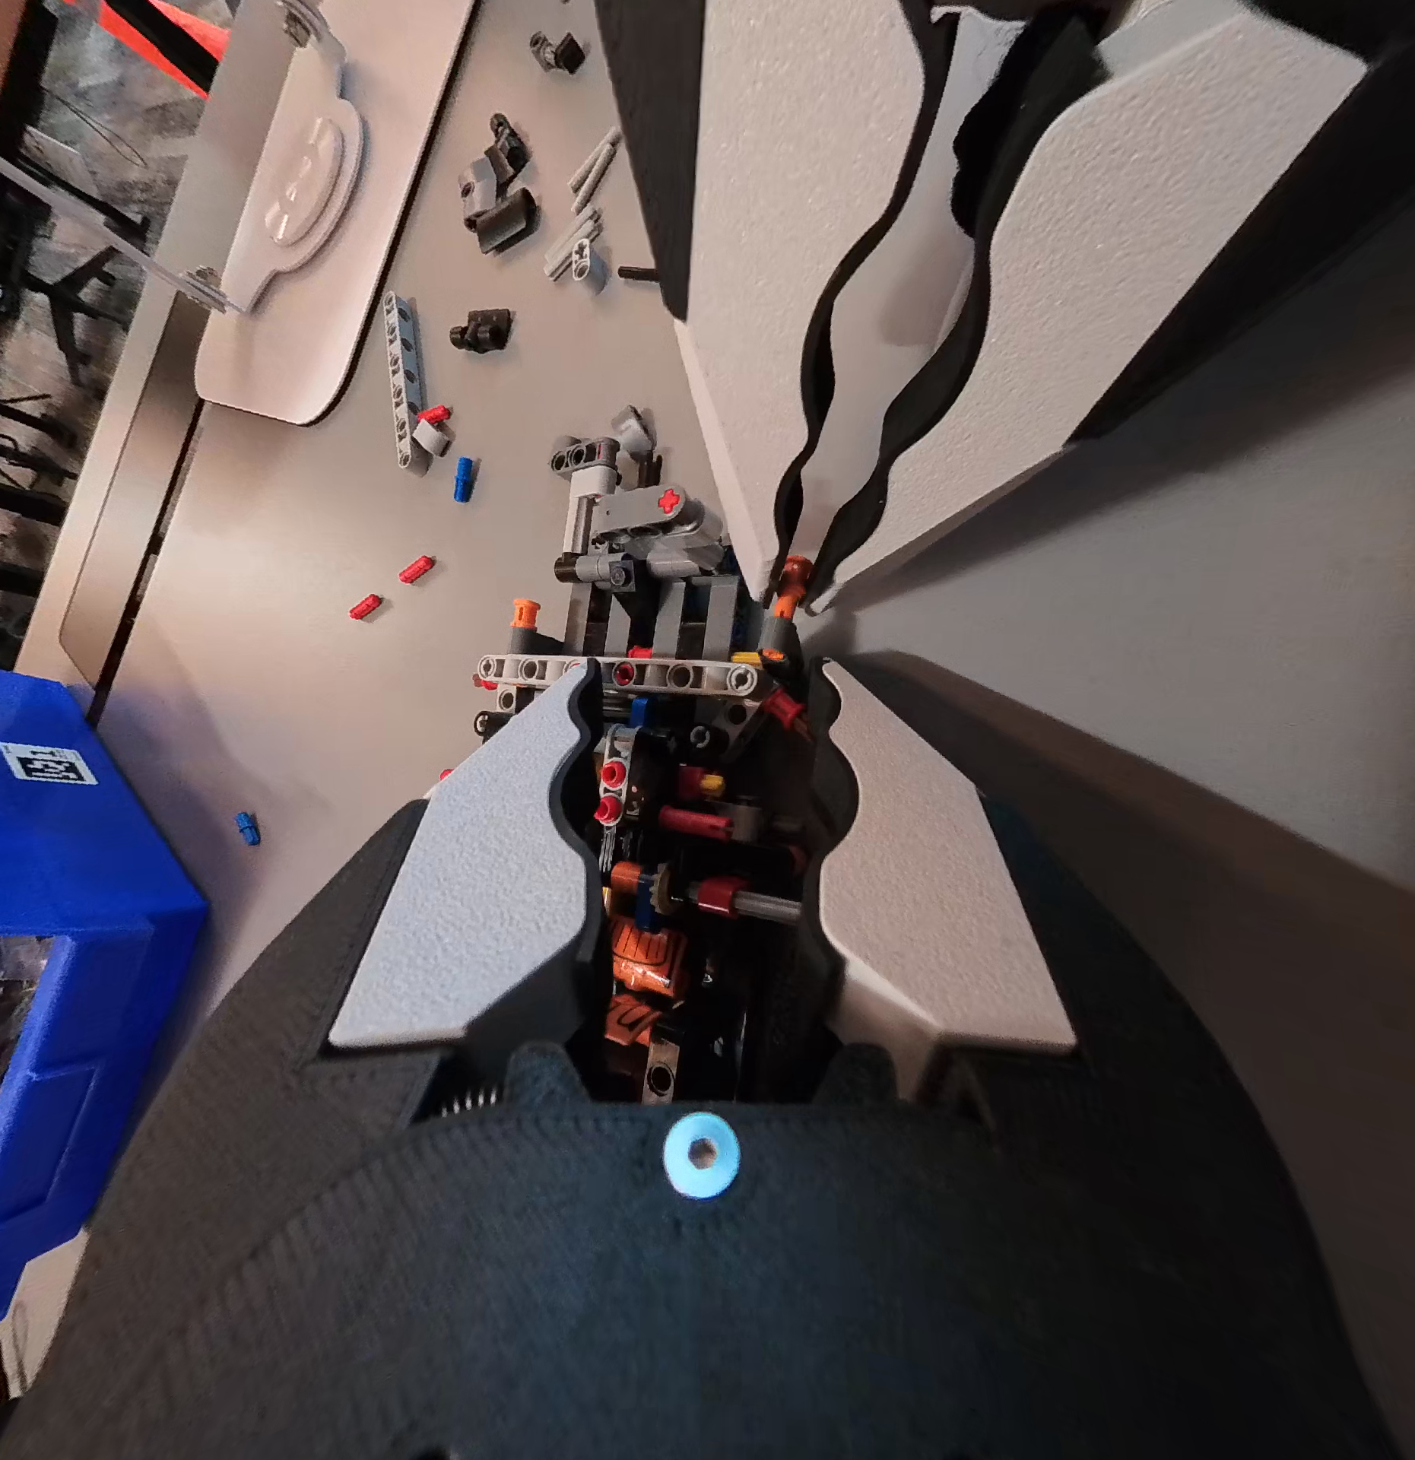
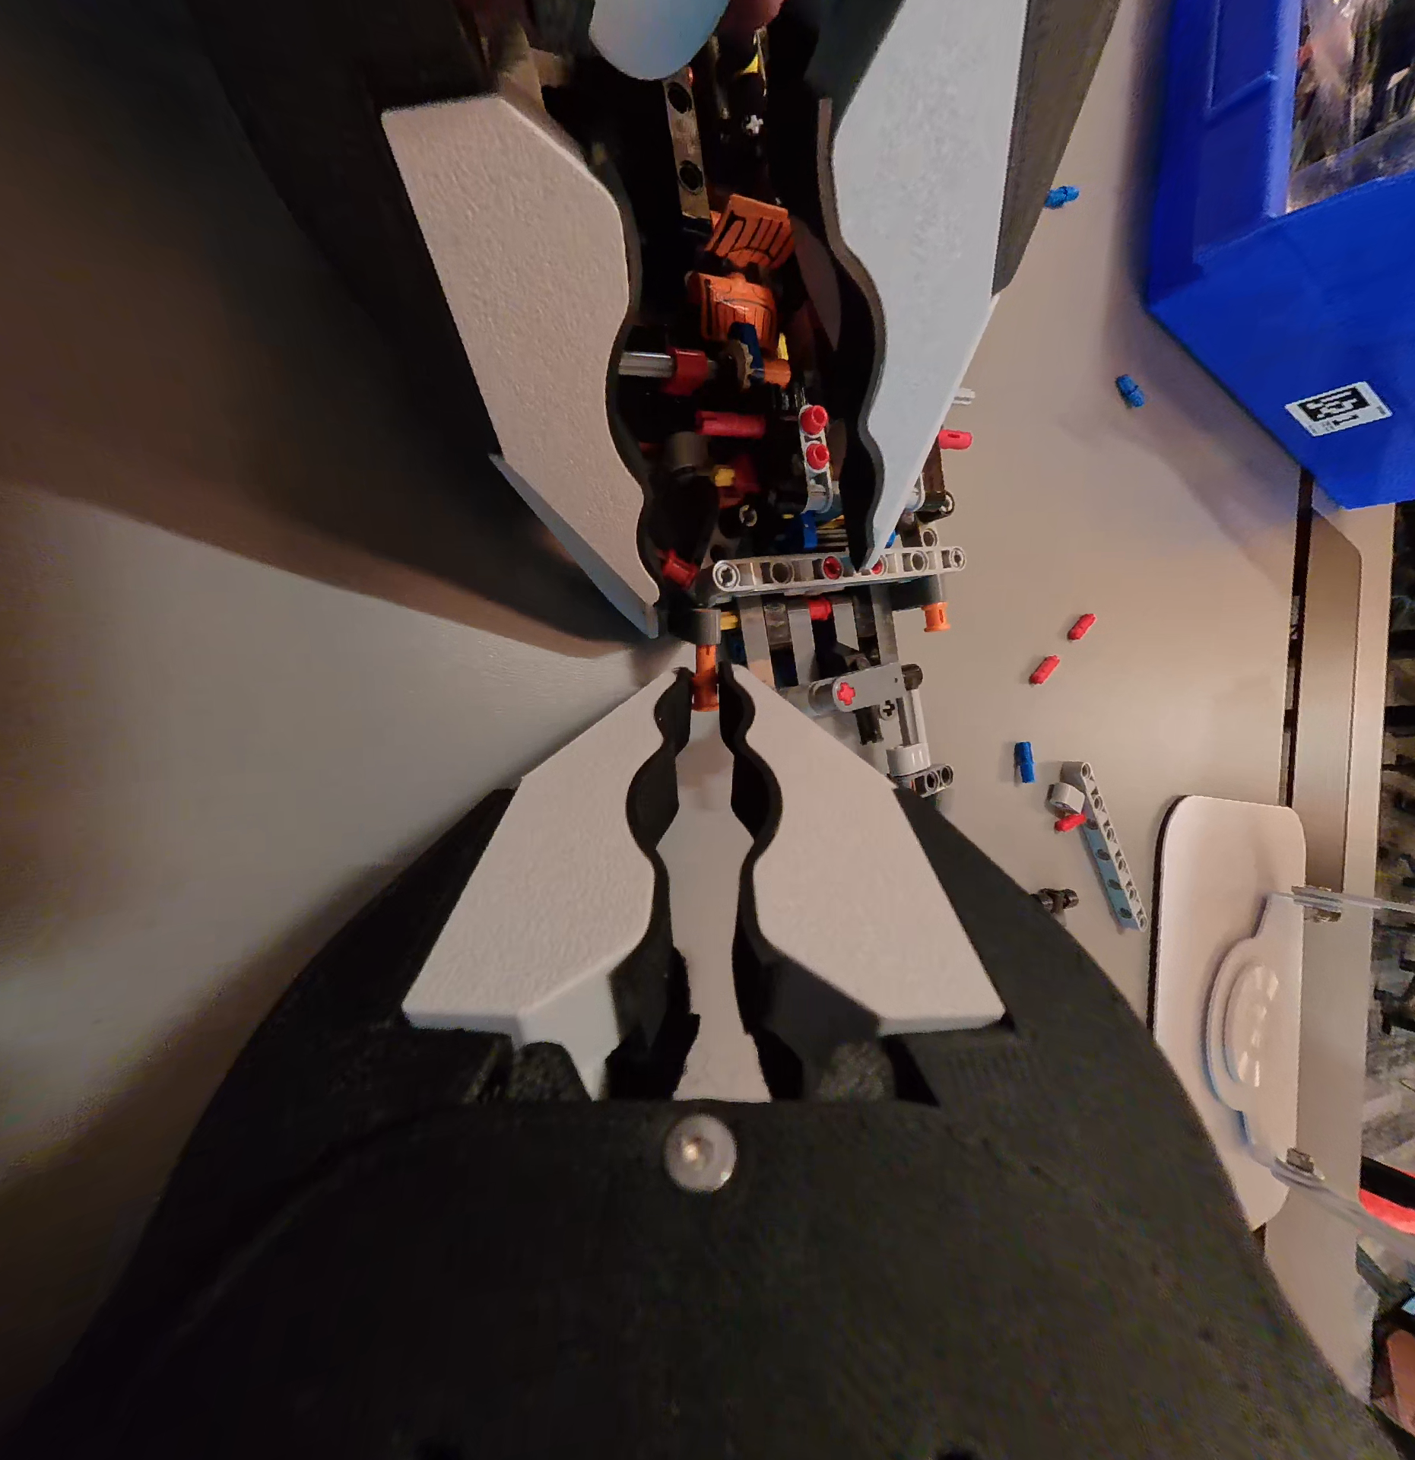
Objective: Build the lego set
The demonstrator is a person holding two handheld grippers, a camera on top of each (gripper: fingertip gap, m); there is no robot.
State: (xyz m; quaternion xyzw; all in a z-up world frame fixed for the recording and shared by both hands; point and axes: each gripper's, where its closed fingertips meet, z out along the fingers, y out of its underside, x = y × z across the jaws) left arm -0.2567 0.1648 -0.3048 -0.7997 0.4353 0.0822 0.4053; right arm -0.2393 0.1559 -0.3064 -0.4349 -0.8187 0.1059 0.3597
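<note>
Pale grey counter (image 1: 293, 600), loose small parts scattered over it: red pins (image 1: 416, 569), blue pins (image 2: 1024, 762), a long grey holed beam (image 2: 1111, 853), black connectors (image 1: 483, 328). Blue plastic bin (image 2: 1273, 332) at the counter edge.

Both tools meet nose to nose over the counter, each tilted steeply on its side. Left tool (image 1: 700, 671) set fairly wide, fingers clamped on either flank of the half-built lego model (image 1: 672, 790), which fills the gap. Right tool (image 2: 698, 681) narrow, tips pinching the orange pin (image 2: 705, 675) that sticks out from a dark grey connector at the model's corner.

Model: dense black frame, grey holed cross-beam, red and yellow pins, orange ribbed parts, a grey lever with a red cross-axle at its far end. Held just above or on the counter; cannot tell which.
</note>
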